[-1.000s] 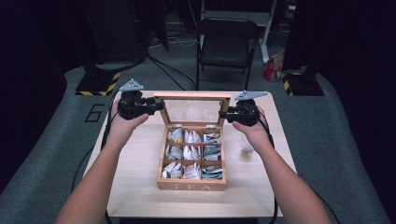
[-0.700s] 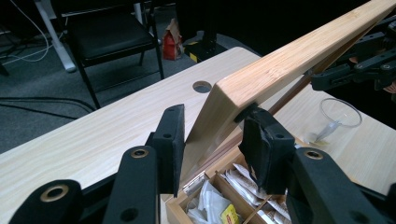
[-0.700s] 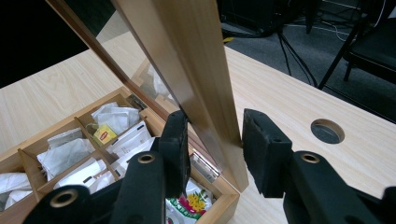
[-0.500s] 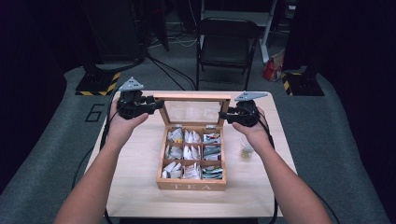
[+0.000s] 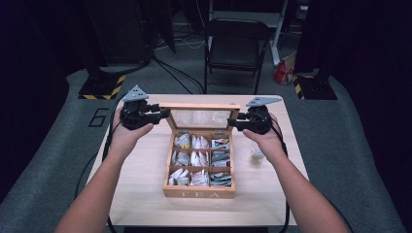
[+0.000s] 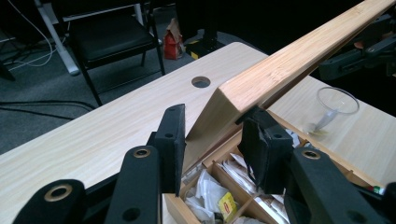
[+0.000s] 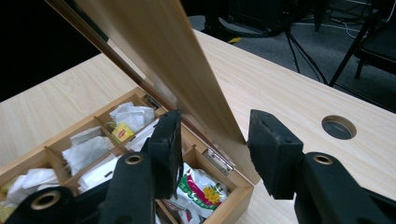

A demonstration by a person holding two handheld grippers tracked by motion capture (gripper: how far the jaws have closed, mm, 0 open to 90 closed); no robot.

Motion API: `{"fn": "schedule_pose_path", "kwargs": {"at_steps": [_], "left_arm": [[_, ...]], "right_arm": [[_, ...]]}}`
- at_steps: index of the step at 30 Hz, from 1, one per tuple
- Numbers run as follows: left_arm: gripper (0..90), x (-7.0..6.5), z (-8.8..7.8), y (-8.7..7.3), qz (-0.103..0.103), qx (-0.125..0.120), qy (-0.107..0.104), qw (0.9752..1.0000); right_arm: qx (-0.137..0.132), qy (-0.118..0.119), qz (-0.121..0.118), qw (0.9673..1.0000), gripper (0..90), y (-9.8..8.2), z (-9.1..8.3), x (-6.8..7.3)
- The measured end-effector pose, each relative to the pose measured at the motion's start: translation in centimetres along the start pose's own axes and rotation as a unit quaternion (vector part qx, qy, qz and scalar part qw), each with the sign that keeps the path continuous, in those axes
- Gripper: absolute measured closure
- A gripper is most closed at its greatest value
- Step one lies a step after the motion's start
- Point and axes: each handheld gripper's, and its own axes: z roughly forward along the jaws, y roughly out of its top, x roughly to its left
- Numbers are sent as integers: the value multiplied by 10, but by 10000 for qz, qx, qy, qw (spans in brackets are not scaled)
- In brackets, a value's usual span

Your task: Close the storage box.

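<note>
Desk (image 5: 145, 179) carried the tea box (image 5: 199, 187), lid (image 5: 201, 116) unchanged, upright; left tool (image 6: 212, 140) and right tool (image 7: 212, 144) spread, straddling its edges; no progress.

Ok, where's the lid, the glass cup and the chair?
lid (image 5: 200, 118), high view, on its clear pane.
glass cup (image 6: 337, 100), left gripper view, on its rim.
chair (image 5: 236, 51), high view, on its seat.

Tool (image 6: 212, 140) astride raised lid (image 6: 280, 70)
</note>
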Motion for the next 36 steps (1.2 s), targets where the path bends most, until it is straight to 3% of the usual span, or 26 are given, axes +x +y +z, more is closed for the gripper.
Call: {"fn": "schedule_pose_path", "kwargs": {"at_steps": [7, 17, 25, 36], "left_arm": [[596, -6, -5, -9, 37, -36, -32, 10000], [587, -16, -12, -22, 88, -1, -92, 9999], [576, -21, -16, -32, 83, 27, -169, 9998], [563, -35, -25, -57, 161, 101, -271, 9995]], "right_arm": [[13, -50, -189, 9998, 521, -1, -17, 13], [-44, 92, -154, 9998, 537, -5, -39, 29], [-174, 77, -312, 9993, 545, -14, -54, 41], [-212, 66, -419, 9989, 540, -28, -70, 58]]}}
